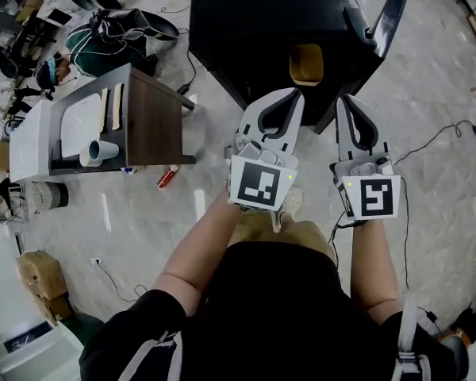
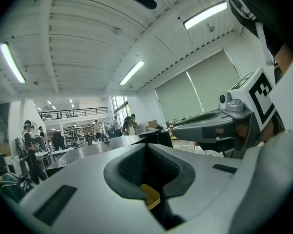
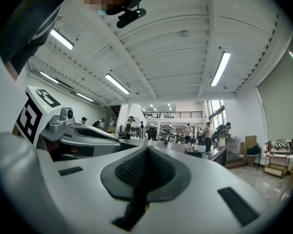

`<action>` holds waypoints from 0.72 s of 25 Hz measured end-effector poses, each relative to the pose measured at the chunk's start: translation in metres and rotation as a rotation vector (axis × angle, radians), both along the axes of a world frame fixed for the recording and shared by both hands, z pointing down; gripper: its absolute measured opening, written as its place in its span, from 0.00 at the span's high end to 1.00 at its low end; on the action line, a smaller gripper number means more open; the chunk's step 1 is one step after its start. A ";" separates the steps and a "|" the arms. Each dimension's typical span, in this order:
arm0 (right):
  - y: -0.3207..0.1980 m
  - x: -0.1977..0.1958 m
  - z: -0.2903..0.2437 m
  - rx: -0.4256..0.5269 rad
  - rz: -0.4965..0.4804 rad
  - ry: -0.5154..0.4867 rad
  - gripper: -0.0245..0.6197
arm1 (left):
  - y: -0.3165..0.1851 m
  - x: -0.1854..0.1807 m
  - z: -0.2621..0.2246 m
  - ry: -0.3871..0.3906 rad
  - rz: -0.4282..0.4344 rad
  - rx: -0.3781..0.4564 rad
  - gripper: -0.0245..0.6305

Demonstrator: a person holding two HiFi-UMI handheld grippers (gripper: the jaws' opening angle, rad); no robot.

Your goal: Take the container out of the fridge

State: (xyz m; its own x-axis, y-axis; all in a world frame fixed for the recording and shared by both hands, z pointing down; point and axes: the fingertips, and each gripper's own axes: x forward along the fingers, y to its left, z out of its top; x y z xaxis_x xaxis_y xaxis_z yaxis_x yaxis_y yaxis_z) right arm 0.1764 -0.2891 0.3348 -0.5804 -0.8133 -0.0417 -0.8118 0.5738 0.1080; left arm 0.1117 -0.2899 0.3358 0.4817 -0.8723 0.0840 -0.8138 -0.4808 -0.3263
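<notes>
In the head view a yellow container sits in the open front of a low black fridge, whose door is swung out to the right. My left gripper is held just in front of the container, jaws together and holding nothing. My right gripper is beside it to the right, near the fridge's front corner, also shut and empty. In the left gripper view the left gripper's pads meet, and a bit of yellow shows through the gap below them. In the right gripper view the right gripper's pads are pressed together.
A table with dark wood sides stands on the left, with a paper cup lying on its lower shelf. A red item and cables lie on the floor. Bags and a cardboard box are further left.
</notes>
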 end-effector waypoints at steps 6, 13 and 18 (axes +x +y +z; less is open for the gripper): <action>-0.018 -0.025 0.017 -0.020 -0.048 0.046 0.91 | -0.012 -0.011 0.013 -0.002 -0.001 0.046 0.93; -0.041 -0.063 0.073 -0.040 -0.186 0.452 0.90 | -0.031 -0.042 0.035 0.057 -0.014 0.044 0.93; -0.058 -0.085 0.124 -0.078 -0.292 0.655 0.90 | -0.048 -0.060 0.050 0.091 -0.050 -0.008 0.93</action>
